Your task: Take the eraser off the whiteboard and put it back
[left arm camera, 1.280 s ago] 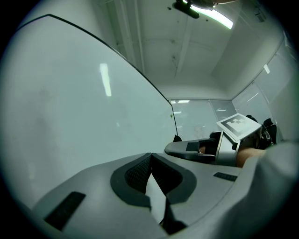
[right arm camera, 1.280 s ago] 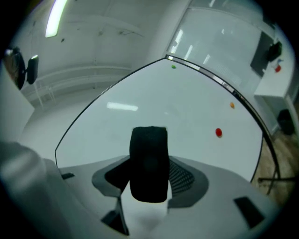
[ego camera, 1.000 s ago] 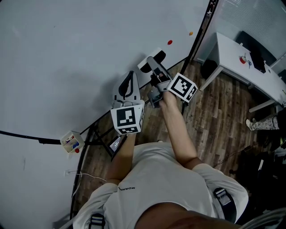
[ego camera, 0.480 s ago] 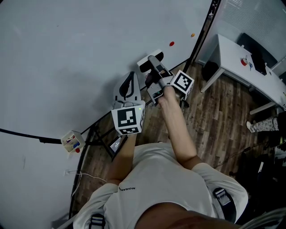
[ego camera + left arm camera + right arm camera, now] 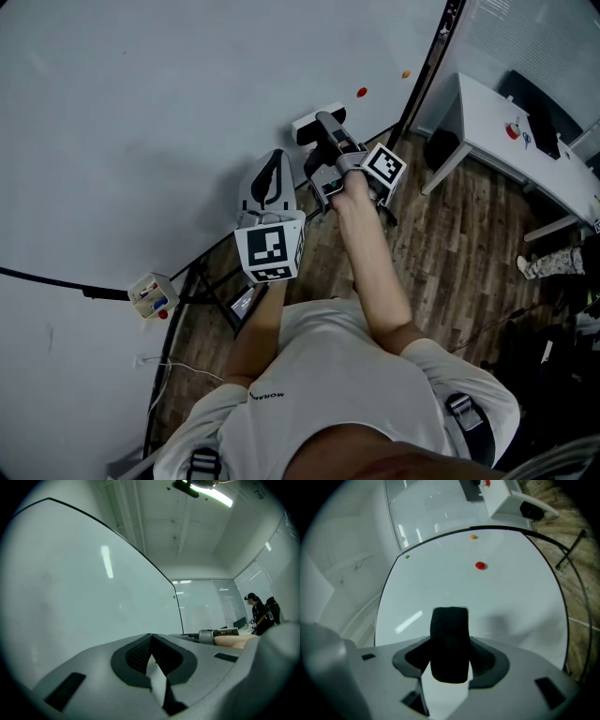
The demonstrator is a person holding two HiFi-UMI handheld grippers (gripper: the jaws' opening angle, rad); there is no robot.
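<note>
The eraser (image 5: 315, 123), white-backed with black felt, sits between the jaws of my right gripper (image 5: 322, 129), close to the whiteboard (image 5: 141, 112). I cannot tell whether it touches the board. In the right gripper view the eraser (image 5: 450, 644) is a dark block with both pads pressed on its sides, and my right gripper (image 5: 450, 660) faces the whiteboard (image 5: 506, 597). My left gripper (image 5: 272, 161) hangs beside it to the left, pointed at the board, its jaws shut with nothing in them. In the left gripper view my left gripper (image 5: 151, 643) shows its pads meeting.
A red magnet (image 5: 362, 92) and an orange magnet (image 5: 405, 73) stick on the board near its right edge. A small box of markers (image 5: 150, 295) hangs at the board's lower edge. A white desk (image 5: 506, 122) stands to the right on the wooden floor. Another person (image 5: 258, 616) stands far off.
My right gripper has rolled about its own axis and shifted slightly up and right in the head view, still holding the eraser. The left gripper has stayed put.
</note>
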